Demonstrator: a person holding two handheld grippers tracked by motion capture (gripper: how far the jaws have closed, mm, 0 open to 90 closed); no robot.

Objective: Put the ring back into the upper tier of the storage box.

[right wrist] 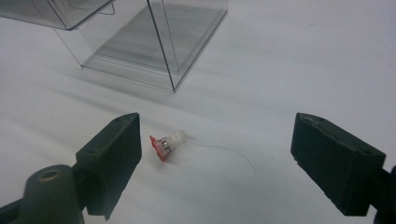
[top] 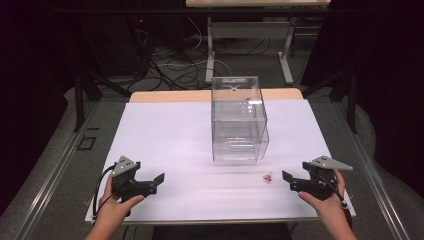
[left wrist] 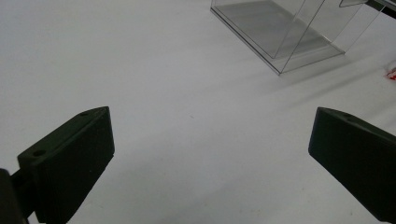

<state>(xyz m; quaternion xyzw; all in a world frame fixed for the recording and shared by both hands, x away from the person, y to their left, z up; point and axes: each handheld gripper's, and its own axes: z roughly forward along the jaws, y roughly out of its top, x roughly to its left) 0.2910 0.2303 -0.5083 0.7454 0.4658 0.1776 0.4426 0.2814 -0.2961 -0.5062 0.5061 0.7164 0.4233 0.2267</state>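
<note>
A: Where does the work stand?
B: Barely begun. The clear plastic drawer box stands mid-sheet; both grippers, left and right, gape wide and empty.
A: And the small red-capped piece?
B: Untouched on the sheet, just ahead of the right jaws.
</note>
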